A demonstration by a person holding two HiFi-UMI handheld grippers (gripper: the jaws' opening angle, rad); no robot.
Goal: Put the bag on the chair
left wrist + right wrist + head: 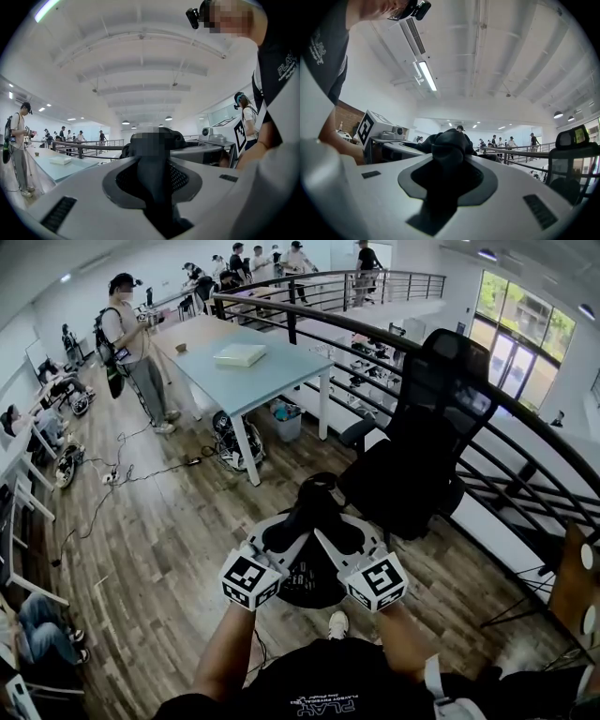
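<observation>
The black bag (309,582) hangs in front of me above the wood floor, its handle (316,495) bunched upward. My left gripper (298,521) and right gripper (328,524) meet at that handle, each shut on the black fabric. In the left gripper view my left gripper (152,161) pinches a black strap (154,192), with the right gripper's marker cube (240,133) to the right. In the right gripper view my right gripper (446,161) clamps the bunched fabric (447,145). The black office chair (422,460) stands just beyond the bag, to the right, its seat bare.
A curved black railing (375,329) runs behind the chair, with a drop beyond it. A pale blue table (234,371) with a white box (239,354) stands to the far left, a bin (286,420) under it. A person (131,343) stands beside it. Cables (141,470) lie on the floor.
</observation>
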